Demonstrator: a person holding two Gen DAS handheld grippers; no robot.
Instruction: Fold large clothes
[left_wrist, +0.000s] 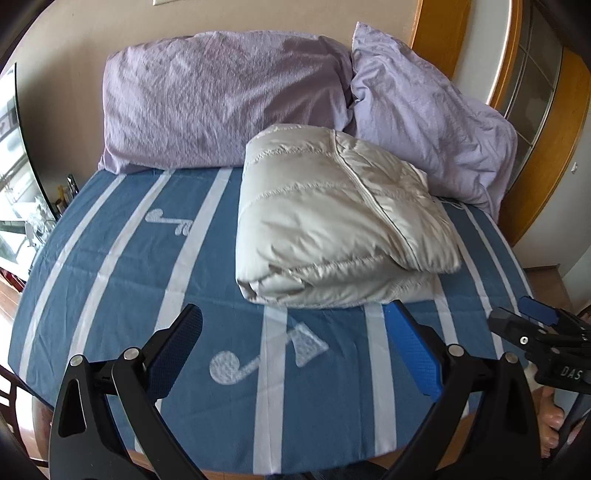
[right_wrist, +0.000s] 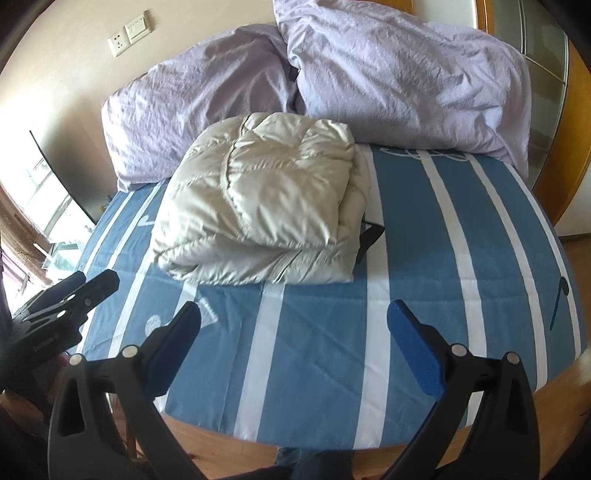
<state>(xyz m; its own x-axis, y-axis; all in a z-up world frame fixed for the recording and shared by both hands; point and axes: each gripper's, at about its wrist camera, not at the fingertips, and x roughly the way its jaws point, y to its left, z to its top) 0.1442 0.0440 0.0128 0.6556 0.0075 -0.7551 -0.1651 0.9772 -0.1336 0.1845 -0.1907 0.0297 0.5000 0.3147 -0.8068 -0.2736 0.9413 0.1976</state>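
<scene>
Puffer jacket (left_wrist: 332, 218): folded into compact bundle, mid-bed (left_wrist: 110, 295) near pillows (left_wrist: 221, 99). Folding appears complete. Left gripper (left_wrist: 293, 343), right gripper (right_wrist: 293, 343): fingers spread, empty.

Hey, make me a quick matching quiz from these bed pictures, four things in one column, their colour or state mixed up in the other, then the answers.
Column one:
1. puffer jacket
2. pillows
3. bed sheet
4. left gripper

Column two:
A. blue with white stripes
B. open, holding nothing
C. folded, pale beige
D. lilac, at the head of the bed

Pairs: 1-C, 2-D, 3-A, 4-B
</scene>
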